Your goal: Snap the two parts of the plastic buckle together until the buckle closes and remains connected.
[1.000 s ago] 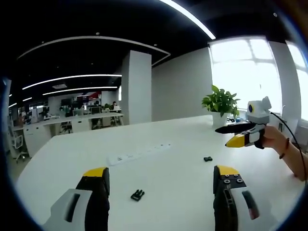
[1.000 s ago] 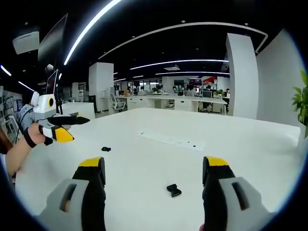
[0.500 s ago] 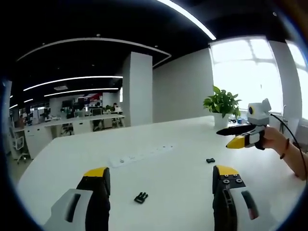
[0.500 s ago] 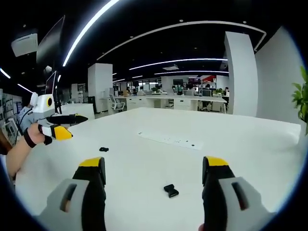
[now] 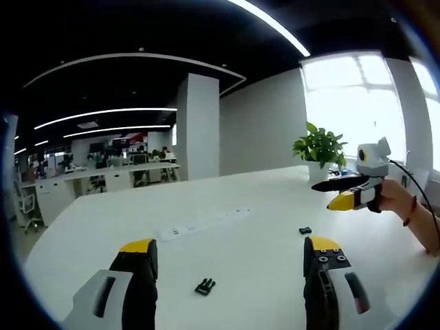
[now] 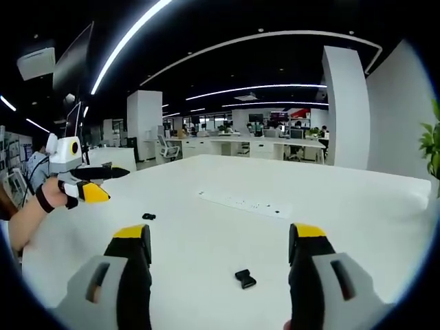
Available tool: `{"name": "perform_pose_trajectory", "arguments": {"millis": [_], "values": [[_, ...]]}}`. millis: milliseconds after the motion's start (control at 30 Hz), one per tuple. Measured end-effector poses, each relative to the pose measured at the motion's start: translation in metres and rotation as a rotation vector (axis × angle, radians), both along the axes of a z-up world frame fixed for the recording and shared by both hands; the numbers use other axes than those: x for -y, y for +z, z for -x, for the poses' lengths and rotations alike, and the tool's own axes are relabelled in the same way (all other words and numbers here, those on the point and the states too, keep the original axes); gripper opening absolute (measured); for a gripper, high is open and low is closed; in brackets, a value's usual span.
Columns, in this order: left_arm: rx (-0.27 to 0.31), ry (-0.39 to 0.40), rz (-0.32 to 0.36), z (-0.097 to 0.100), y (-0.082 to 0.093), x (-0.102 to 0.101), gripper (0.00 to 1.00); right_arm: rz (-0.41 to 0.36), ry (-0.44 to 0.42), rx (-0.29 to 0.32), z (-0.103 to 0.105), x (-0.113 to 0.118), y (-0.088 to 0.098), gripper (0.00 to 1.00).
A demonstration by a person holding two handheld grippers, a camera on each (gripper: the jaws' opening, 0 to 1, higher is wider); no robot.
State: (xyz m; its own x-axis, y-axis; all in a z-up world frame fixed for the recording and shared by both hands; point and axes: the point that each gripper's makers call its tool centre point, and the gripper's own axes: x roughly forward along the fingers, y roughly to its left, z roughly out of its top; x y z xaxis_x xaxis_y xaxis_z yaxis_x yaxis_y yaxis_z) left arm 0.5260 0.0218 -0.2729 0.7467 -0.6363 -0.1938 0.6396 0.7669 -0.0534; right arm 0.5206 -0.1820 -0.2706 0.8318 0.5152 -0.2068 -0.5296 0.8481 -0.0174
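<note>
While both grippers are hovering over the white table with jaws spread wide and gripping nothing, the left gripper is facing a pronged buckle part lying between its jaws; the right gripper is framing the socket part — its view is catching a power strip beyond, the left's a potted plant.

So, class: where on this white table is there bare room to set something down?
Bare patches: between the power strip and the potted plant, and the table surface beyond the strip toward the far edge. Near the grippers it is busier: one buckle part lies between the left gripper's fingers, the other buckle part by the right gripper.
</note>
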Motion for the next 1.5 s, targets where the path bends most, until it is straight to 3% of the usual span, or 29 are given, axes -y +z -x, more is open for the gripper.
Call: {"name": "perform_pose_trajectory", "arguments": {"millis": [300,567,867,1000,1200,1500], "values": [[0.005,-0.001,0.001,-0.004,-0.001,0.004,0.89,-0.003,0.002,0.000,-0.007,0.000,0.000,0.83],[-0.013,0.000,-0.011,-0.006,-0.011,0.006,0.89,-0.011,0.002,0.002,-0.006,0.004,-0.002,0.82],[0.001,0.020,-0.008,-0.007,-0.011,-0.002,0.86,-0.017,0.003,-0.006,-0.005,0.006,-0.006,0.81],[-0.003,0.038,-0.037,-0.010,-0.017,-0.008,0.86,-0.022,0.004,-0.008,-0.004,0.005,-0.005,0.80],[-0.016,0.037,0.008,-0.011,-0.017,-0.013,0.84,-0.024,0.010,-0.017,-0.003,0.002,-0.007,0.79],[-0.031,0.037,-0.017,-0.008,-0.023,-0.012,0.84,-0.019,0.000,-0.022,0.000,0.006,-0.009,0.79]]}}
